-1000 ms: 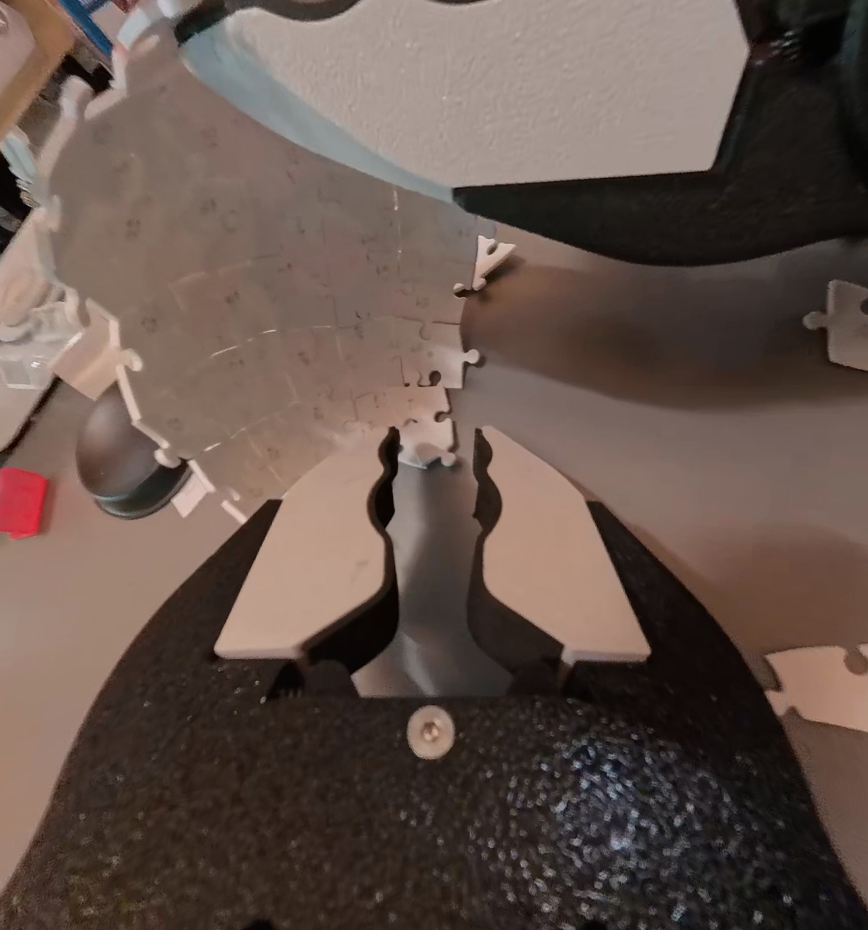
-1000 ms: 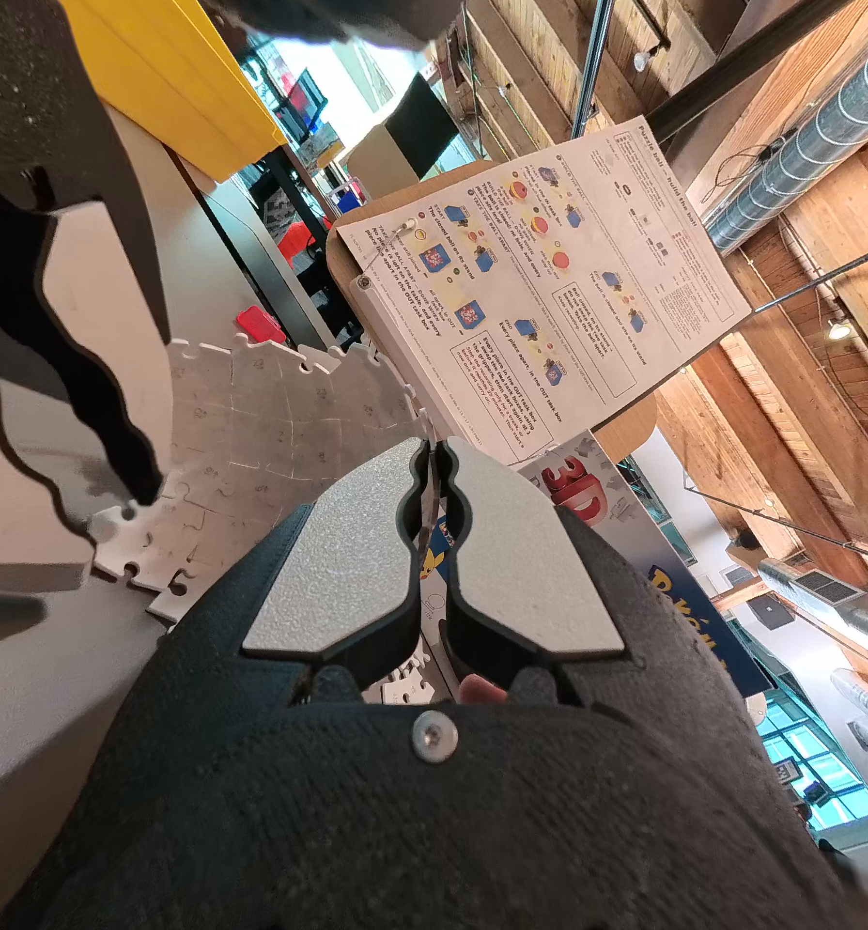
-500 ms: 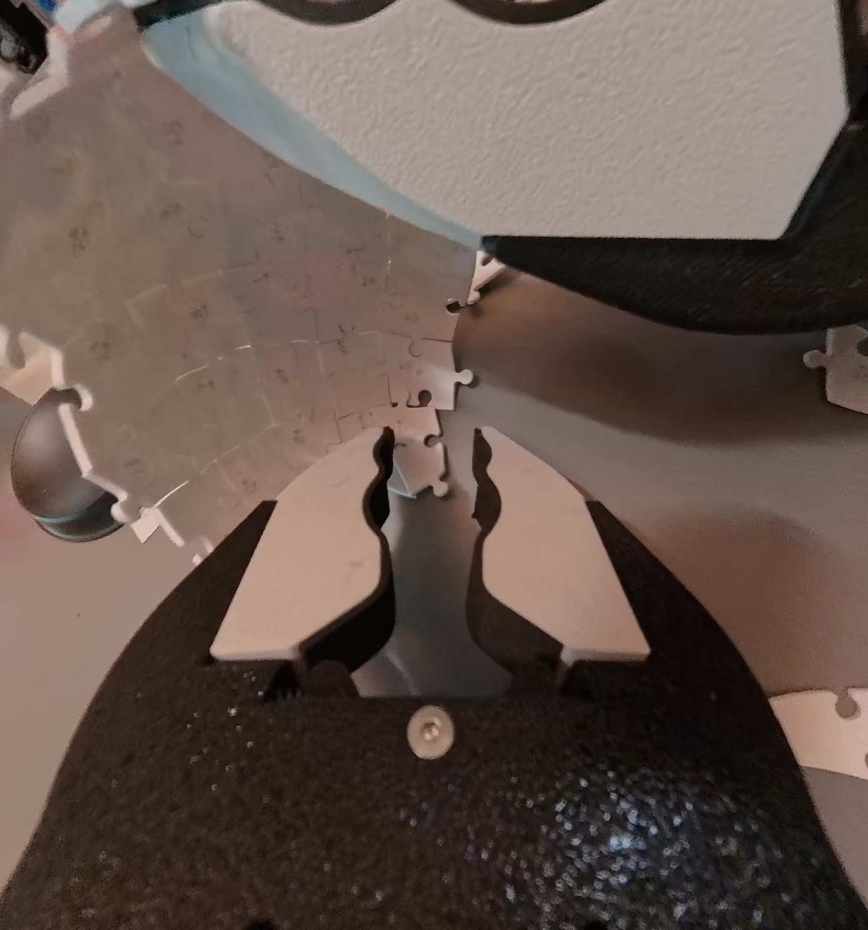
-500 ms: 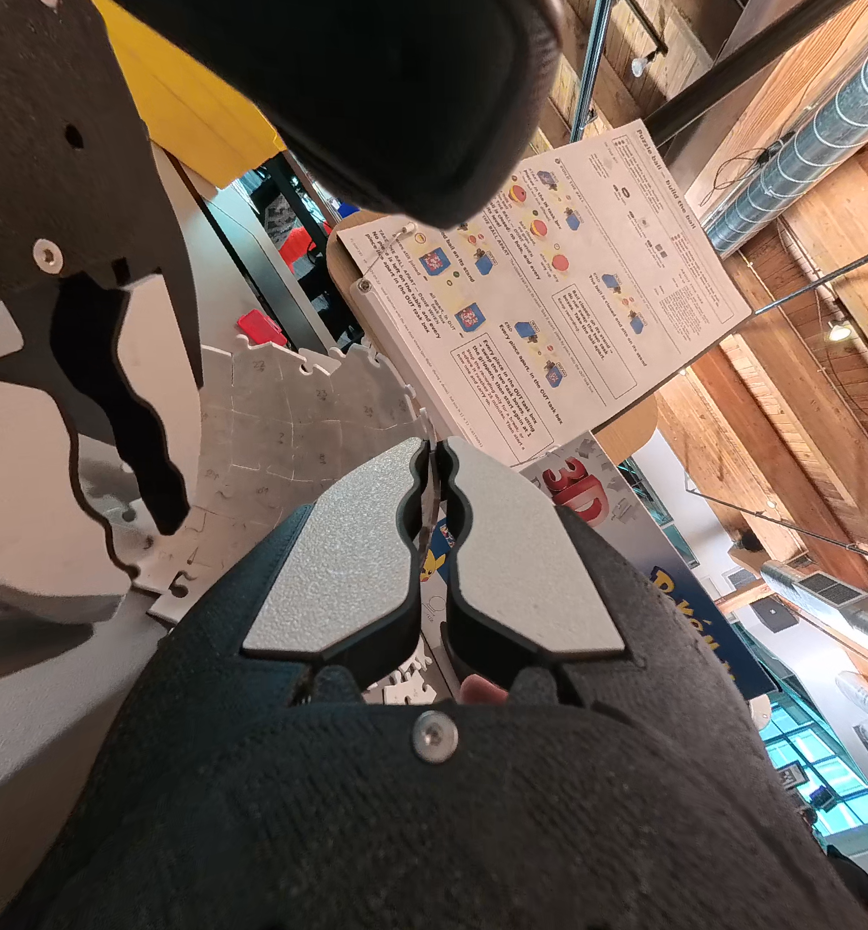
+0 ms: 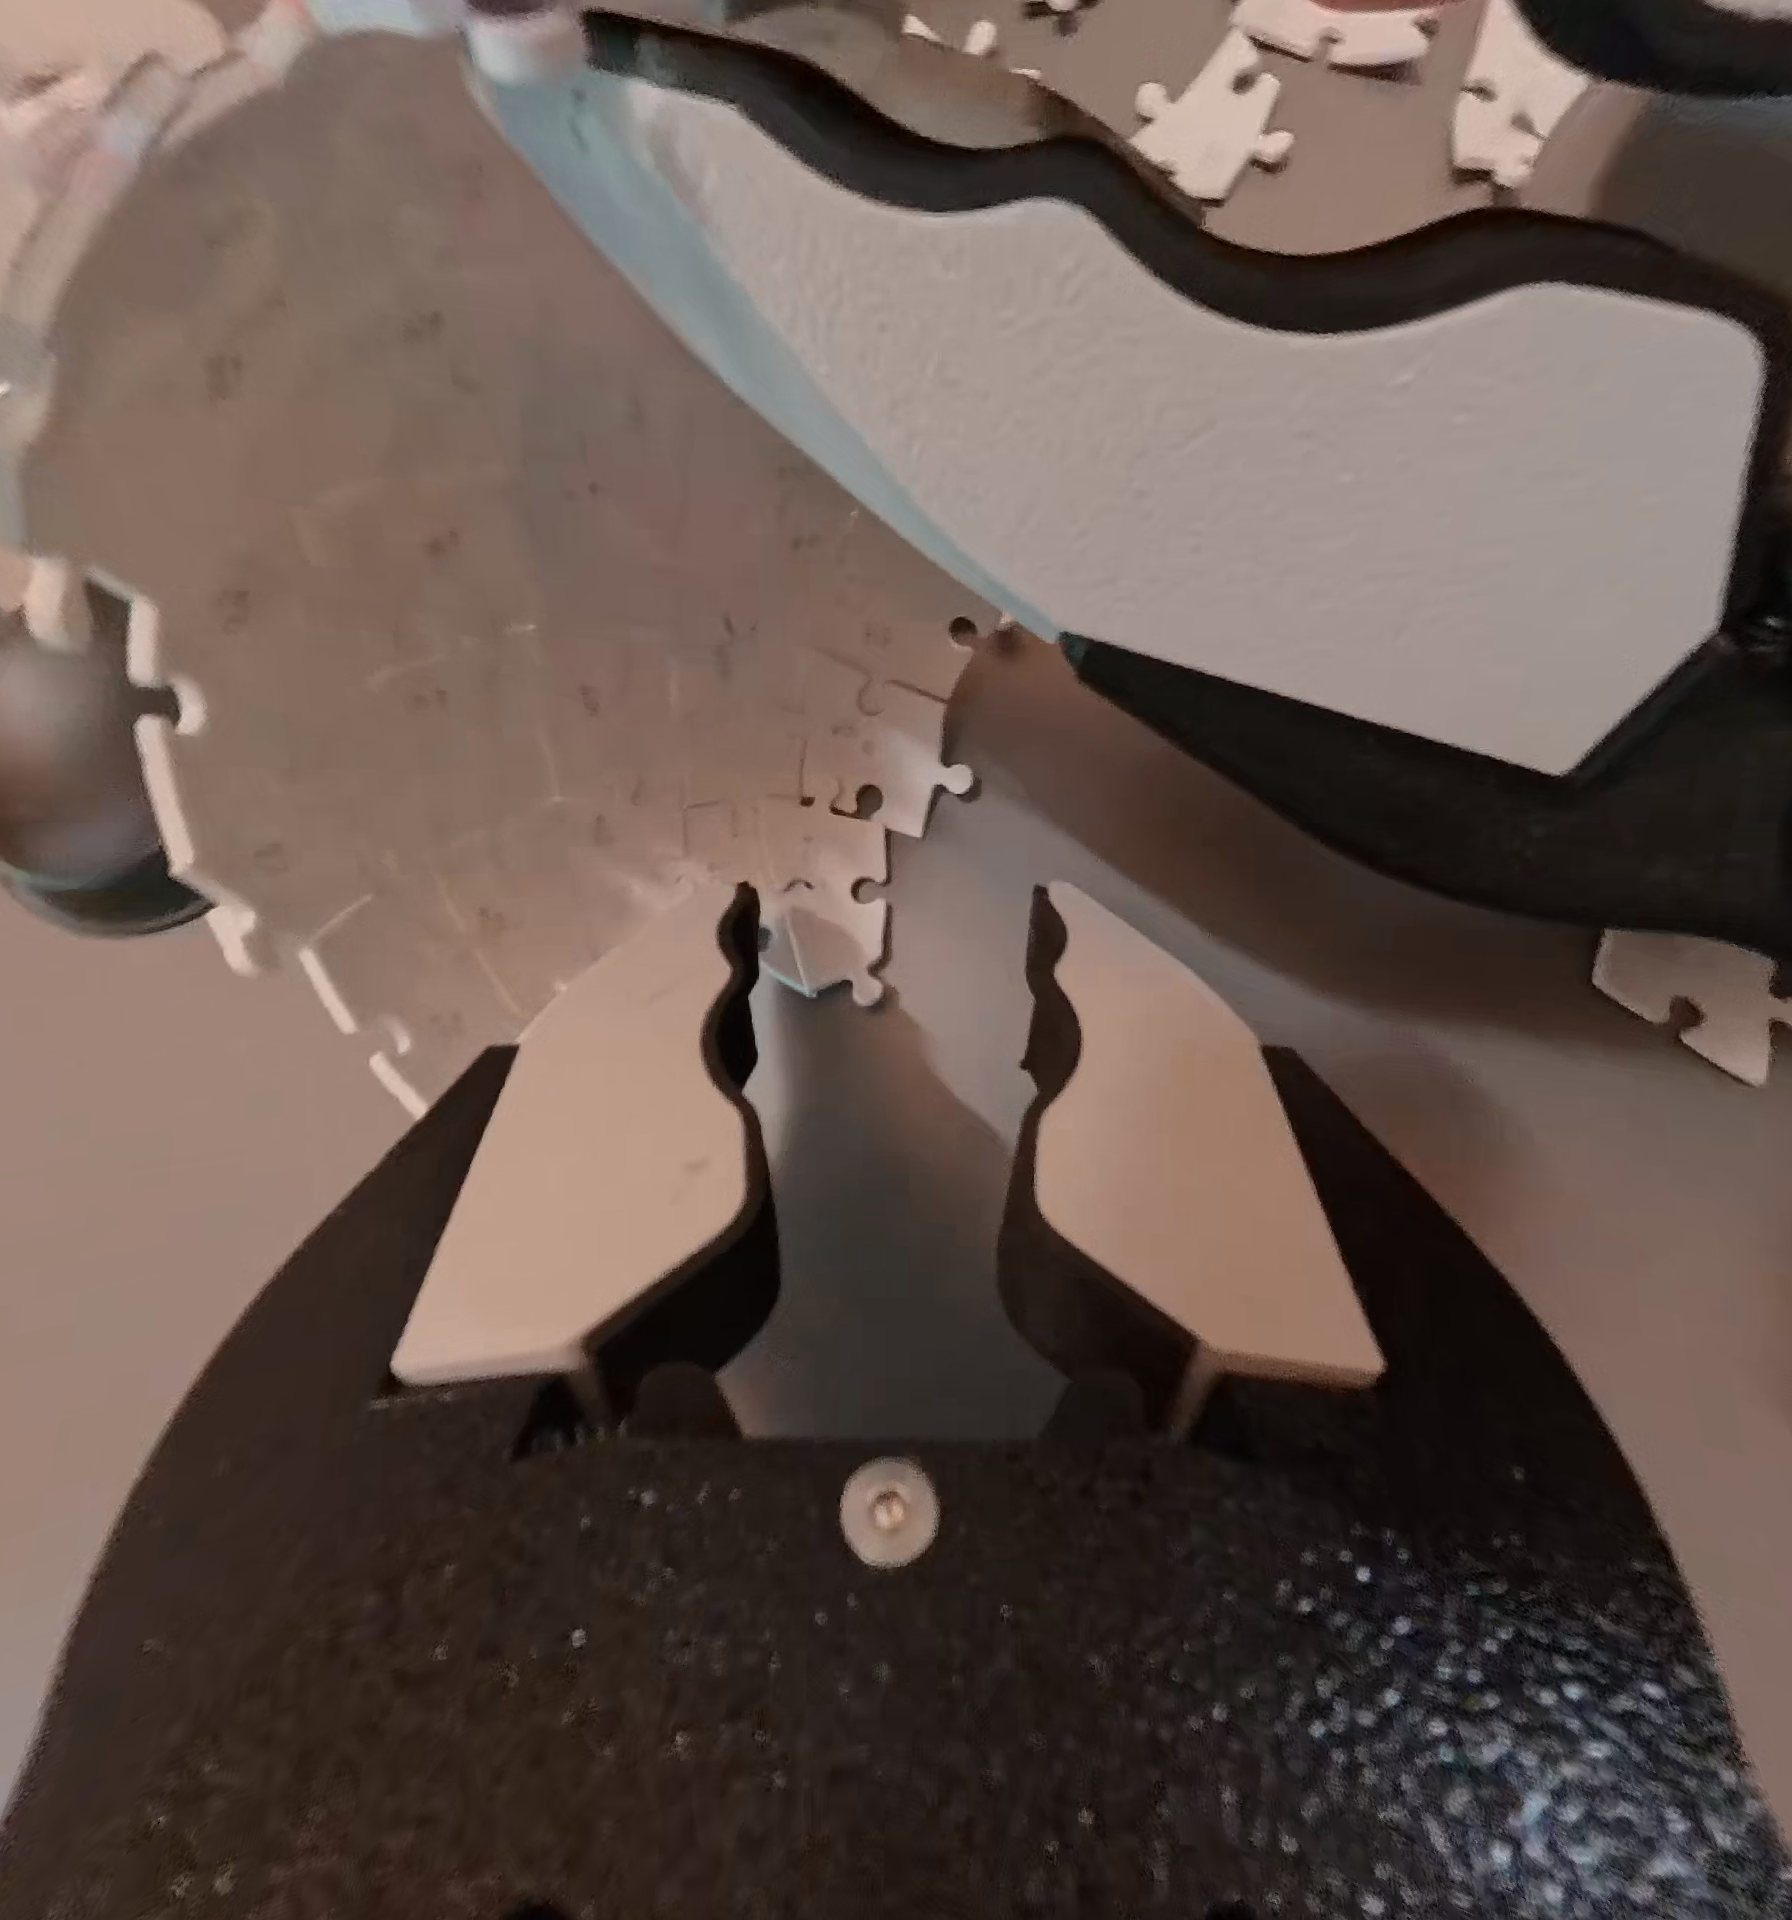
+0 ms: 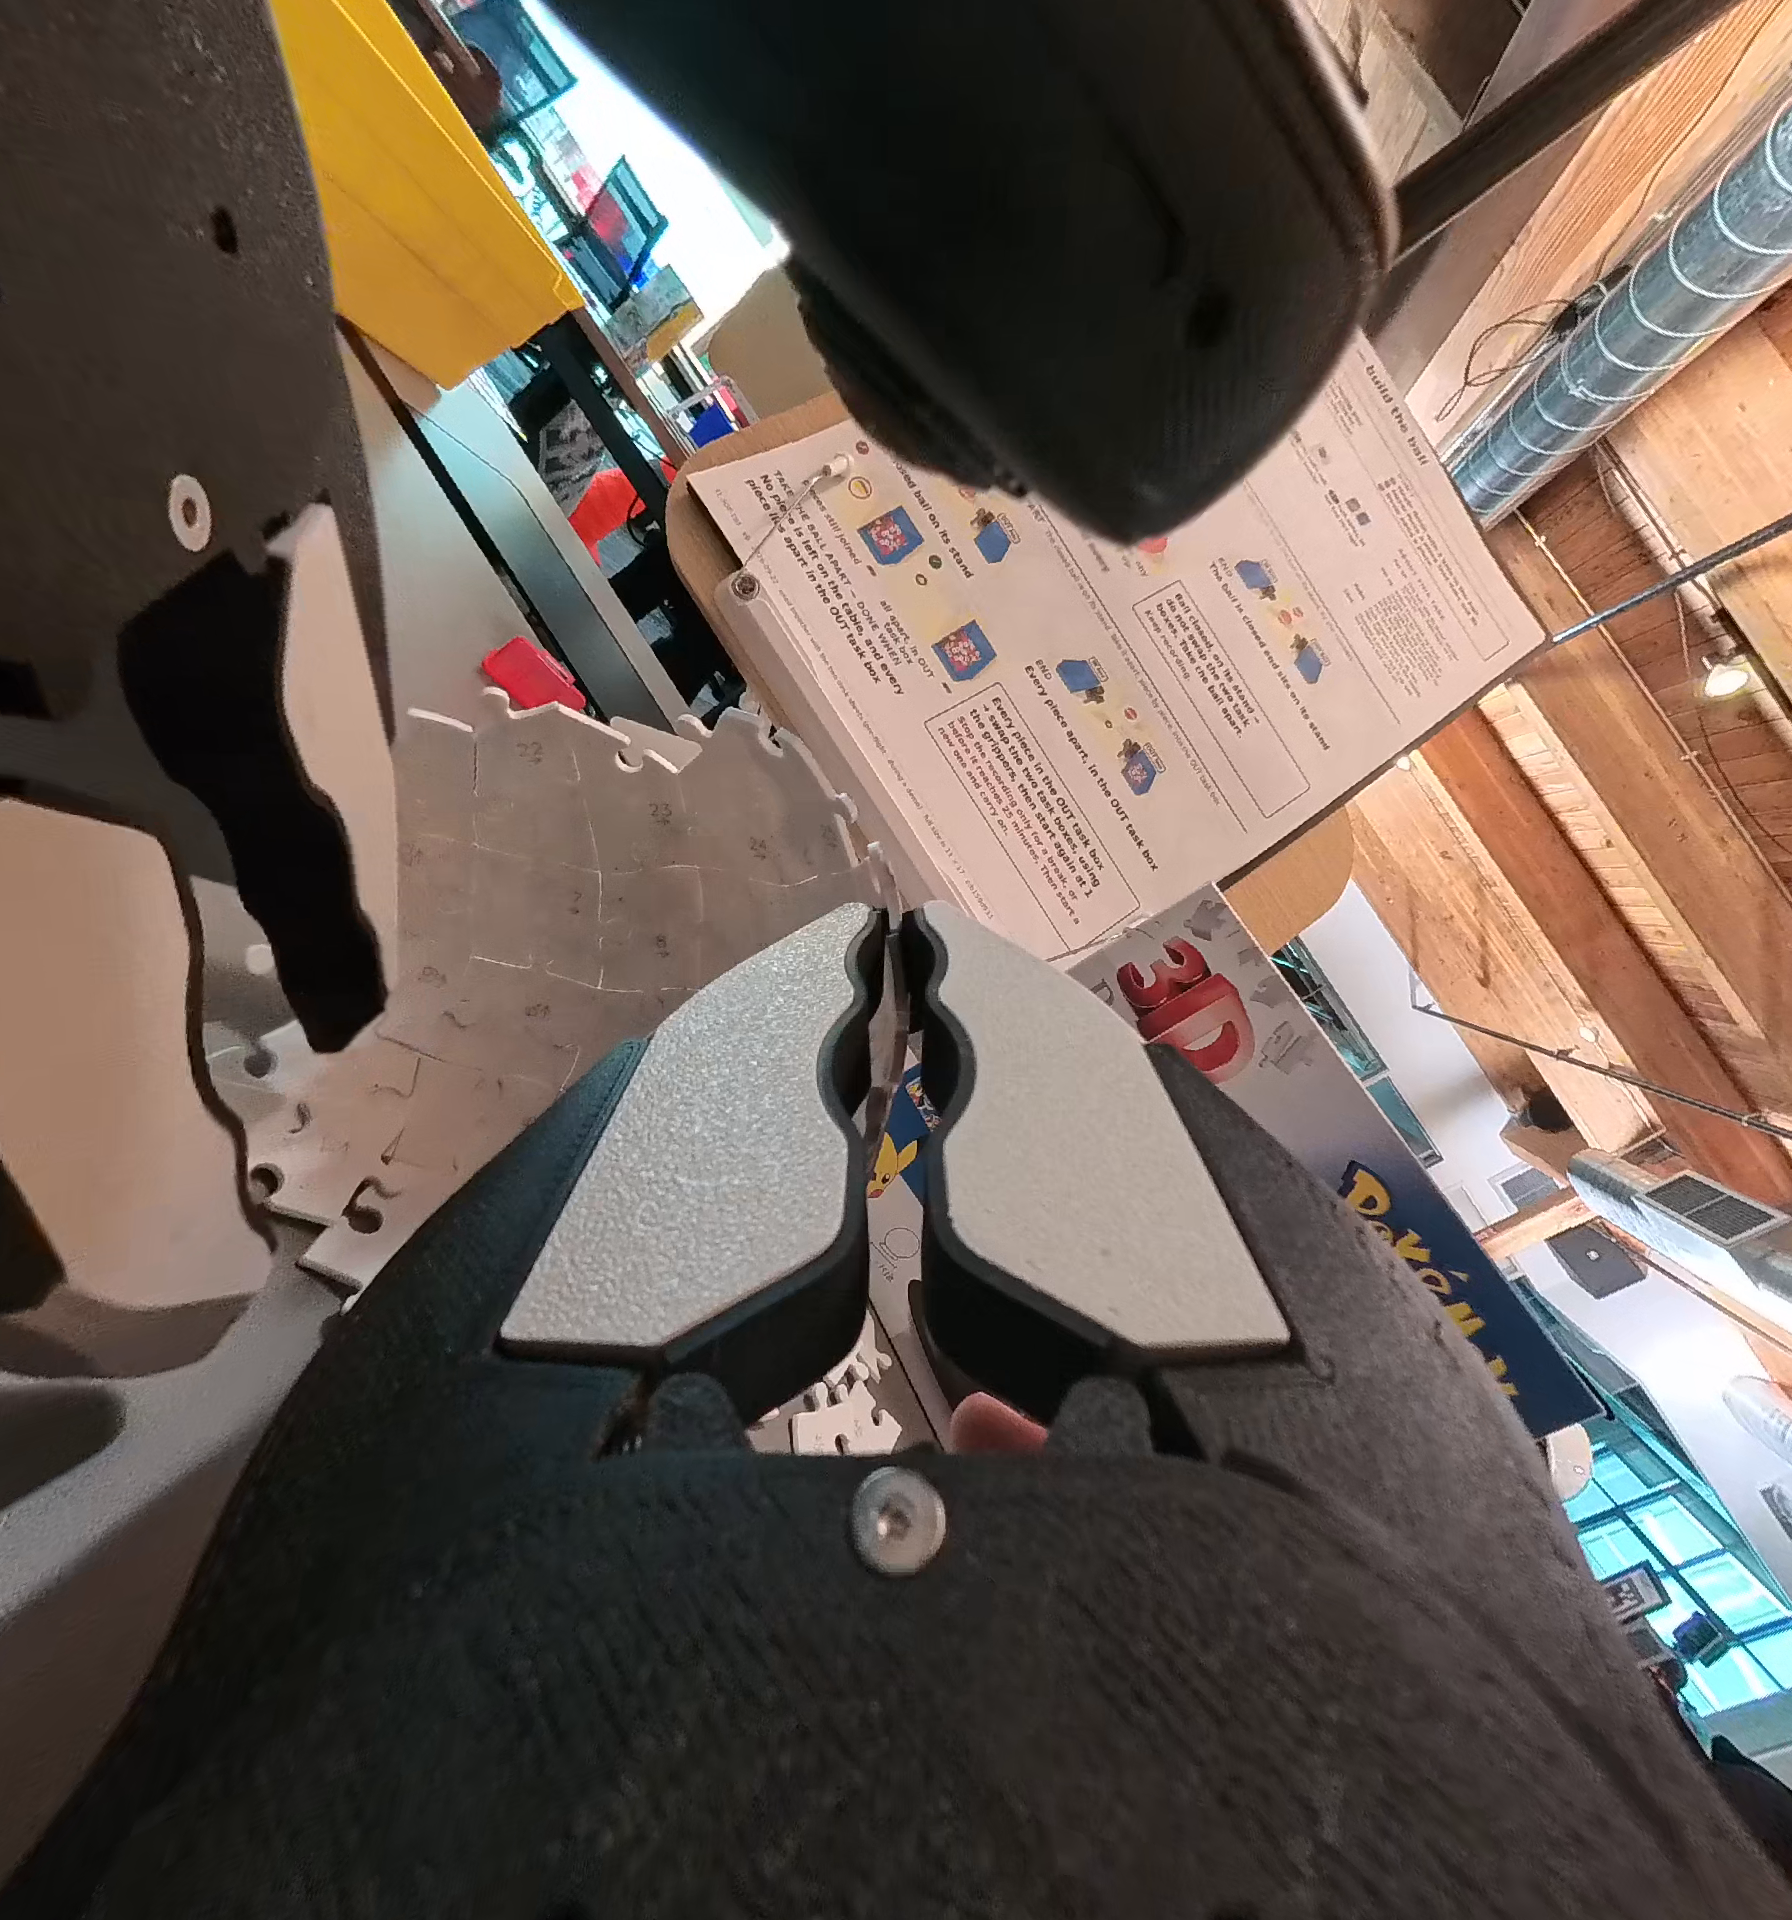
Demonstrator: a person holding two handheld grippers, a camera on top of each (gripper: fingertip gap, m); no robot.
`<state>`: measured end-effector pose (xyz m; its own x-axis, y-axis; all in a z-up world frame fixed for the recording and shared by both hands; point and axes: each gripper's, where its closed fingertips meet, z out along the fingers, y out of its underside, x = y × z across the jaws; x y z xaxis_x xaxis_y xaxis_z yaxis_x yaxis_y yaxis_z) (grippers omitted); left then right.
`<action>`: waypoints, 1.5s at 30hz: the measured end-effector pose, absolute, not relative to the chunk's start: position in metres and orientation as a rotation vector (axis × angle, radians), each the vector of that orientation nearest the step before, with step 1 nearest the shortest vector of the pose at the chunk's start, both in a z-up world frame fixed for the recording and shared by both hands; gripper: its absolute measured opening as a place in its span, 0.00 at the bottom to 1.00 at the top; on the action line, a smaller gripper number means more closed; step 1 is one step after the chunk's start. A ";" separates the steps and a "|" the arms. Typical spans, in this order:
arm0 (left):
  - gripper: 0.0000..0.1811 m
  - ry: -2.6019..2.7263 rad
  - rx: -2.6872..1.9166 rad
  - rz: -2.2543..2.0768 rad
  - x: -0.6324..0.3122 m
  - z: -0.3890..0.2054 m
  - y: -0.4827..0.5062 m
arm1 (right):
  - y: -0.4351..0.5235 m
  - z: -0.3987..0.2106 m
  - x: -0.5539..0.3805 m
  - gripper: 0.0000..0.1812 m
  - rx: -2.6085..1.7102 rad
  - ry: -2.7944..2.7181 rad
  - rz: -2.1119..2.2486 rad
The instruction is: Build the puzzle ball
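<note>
In the left wrist view, a dark round stand sits at the far left of the grey table. Beside it the curved, half-built puzzle ball shell hangs above the table. The left gripper stands open and empty, its left finger just under the shell's lowest pieces. The right gripper is clamped on the shell's edge. A loose puzzle piece lies at right.

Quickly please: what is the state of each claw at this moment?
Left claw: open, holding nothing.
Right claw: closed on the edge of the half-built puzzle ball.
</note>
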<state>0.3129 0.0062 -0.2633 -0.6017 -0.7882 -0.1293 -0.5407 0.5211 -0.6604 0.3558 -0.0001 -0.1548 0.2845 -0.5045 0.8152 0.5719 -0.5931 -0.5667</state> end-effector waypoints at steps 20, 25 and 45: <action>0.14 2.483 -1.019 -0.757 0.309 -0.275 0.006 | -0.002 -0.155 0.356 0.02 -1.624 -0.046 -1.458; 0.18 2.478 -0.921 -0.734 0.312 -0.273 0.009 | -0.003 -0.155 0.356 0.02 -1.625 -0.043 -1.458; 0.16 2.332 -0.937 -0.784 0.314 -0.271 0.016 | -0.002 -0.156 0.356 0.02 -1.621 -0.056 -1.452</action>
